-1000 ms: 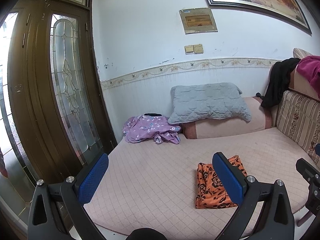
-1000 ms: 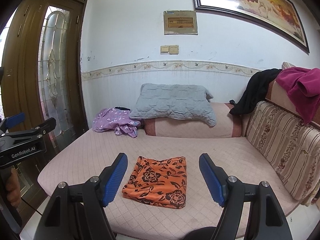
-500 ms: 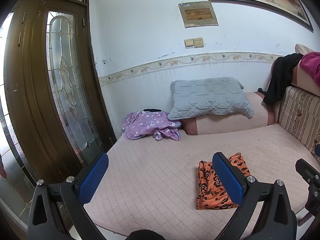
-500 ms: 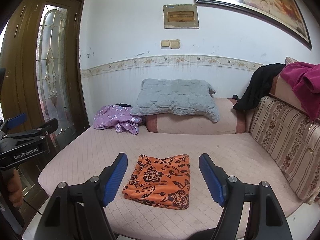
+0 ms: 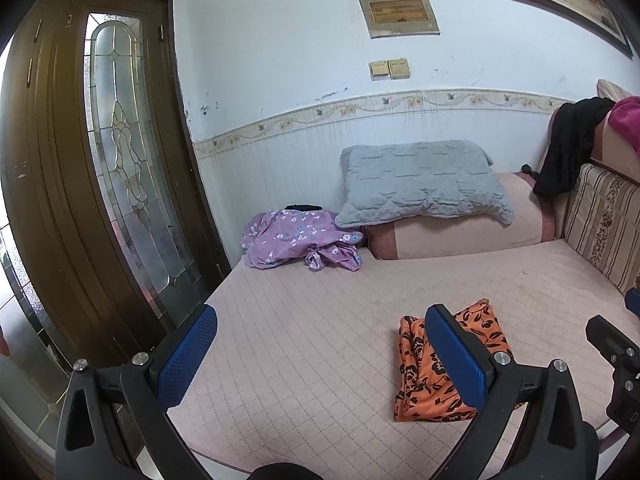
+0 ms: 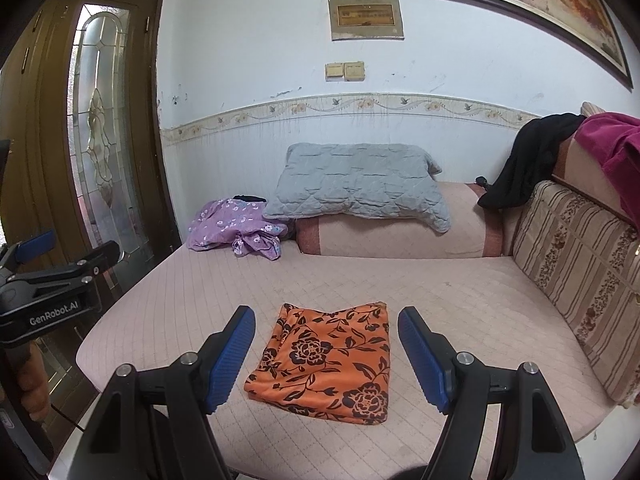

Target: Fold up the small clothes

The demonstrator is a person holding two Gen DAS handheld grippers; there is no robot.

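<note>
Lying folded flat on the pink mattress (image 6: 460, 292) near its front edge — orange floral cloth (image 6: 332, 360), untouched. Right gripper (image 6: 326, 354) hovering short of it, jaws spread wide, nothing between the pads. Left gripper (image 5: 320, 354) likewise spread and empty, offset to the cloth's left. Heaped at the far left corner beside the grey pillow (image 6: 356, 182) — purple garment (image 6: 236, 228), unfolded.

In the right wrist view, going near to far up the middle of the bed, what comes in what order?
Orange flowered cloth lying flat on the bed cover → long pink bolster → grey quilted pillow resting on the bolster → white wall with its flowered border strip → two switches → framed plaque.
</note>
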